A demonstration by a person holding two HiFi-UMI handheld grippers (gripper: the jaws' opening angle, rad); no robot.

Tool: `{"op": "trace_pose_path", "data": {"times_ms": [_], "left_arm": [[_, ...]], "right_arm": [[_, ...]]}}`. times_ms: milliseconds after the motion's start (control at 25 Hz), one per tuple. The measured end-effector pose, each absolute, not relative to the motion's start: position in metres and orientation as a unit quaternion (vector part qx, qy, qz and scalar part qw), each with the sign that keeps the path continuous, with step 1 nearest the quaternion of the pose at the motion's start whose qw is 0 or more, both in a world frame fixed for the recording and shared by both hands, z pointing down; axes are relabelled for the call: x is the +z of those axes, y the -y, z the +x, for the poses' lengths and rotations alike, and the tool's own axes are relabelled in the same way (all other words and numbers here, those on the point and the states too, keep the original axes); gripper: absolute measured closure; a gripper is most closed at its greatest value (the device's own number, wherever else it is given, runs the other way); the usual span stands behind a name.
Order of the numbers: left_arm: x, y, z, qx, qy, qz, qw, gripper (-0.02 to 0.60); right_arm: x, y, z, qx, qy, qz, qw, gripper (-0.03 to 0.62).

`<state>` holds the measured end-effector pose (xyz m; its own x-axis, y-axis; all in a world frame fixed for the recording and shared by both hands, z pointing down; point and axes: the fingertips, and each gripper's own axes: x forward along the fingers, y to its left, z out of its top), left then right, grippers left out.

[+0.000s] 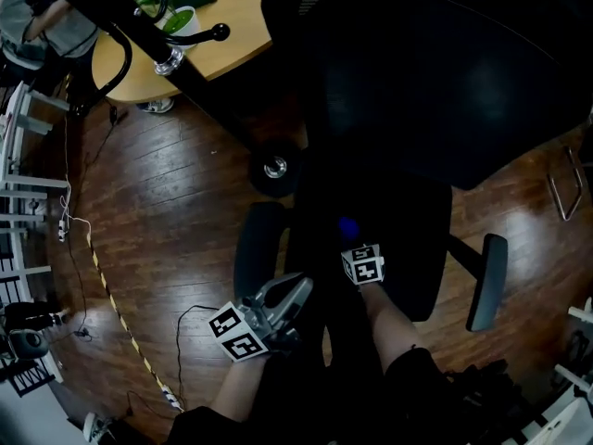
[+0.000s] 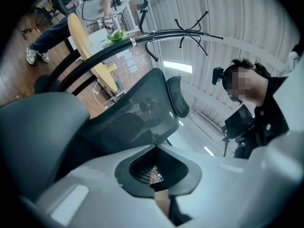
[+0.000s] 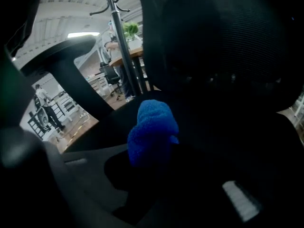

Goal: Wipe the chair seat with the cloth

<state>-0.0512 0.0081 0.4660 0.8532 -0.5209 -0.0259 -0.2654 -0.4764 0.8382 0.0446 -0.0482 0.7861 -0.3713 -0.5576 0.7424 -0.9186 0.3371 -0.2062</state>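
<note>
Head view showed the chair [image 1: 389, 170], its seat [image 1: 417, 248] beneath the right gripper [image 1: 355, 246], whose jaws clamped the bunched blue cloth [image 3: 152, 132], long axis pointing toward the backrest [image 1: 445, 72]. Left gripper [image 1: 292, 295] jaws sat together, empty.

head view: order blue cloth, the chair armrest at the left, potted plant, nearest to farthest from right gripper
1. blue cloth, in the right gripper jaws
2. armrest, at its left
3. potted plant, on the table, top left
</note>
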Motion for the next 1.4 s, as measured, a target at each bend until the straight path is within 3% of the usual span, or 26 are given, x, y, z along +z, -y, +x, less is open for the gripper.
{"op": "trace_pose_path", "data": {"times_ms": [440, 840, 960, 1240, 1400], "left_arm": [[0.455, -0.009, 0.025, -0.095, 0.137, 0.874, 0.456, 0.591], [0.442, -0.018, 0.047, -0.085, 0.113, 0.881, 0.452, 0.591], [0.453, -0.013, 0.035, -0.092, 0.131, 0.876, 0.454, 0.591], [0.452, 0.008, -0.017, -0.121, 0.205, 0.864, 0.443, 0.589], [0.455, 0.005, -0.049, -0.126, 0.241, 0.858, 0.435, 0.591]], "right_arm": [[0.763, -0.03, 0.3, 0.333, 0.614, 0.654, 0.291, 0.559], [0.743, -0.054, 0.333, 0.343, 0.582, 0.691, 0.256, 0.559], [0.747, -0.04, 0.294, 0.342, 0.606, 0.674, 0.25, 0.559], [0.751, 0.006, 0.052, 0.368, 0.748, 0.509, 0.213, 0.559], [0.759, -0.007, -0.059, 0.381, 0.802, 0.398, 0.229, 0.559]]}}
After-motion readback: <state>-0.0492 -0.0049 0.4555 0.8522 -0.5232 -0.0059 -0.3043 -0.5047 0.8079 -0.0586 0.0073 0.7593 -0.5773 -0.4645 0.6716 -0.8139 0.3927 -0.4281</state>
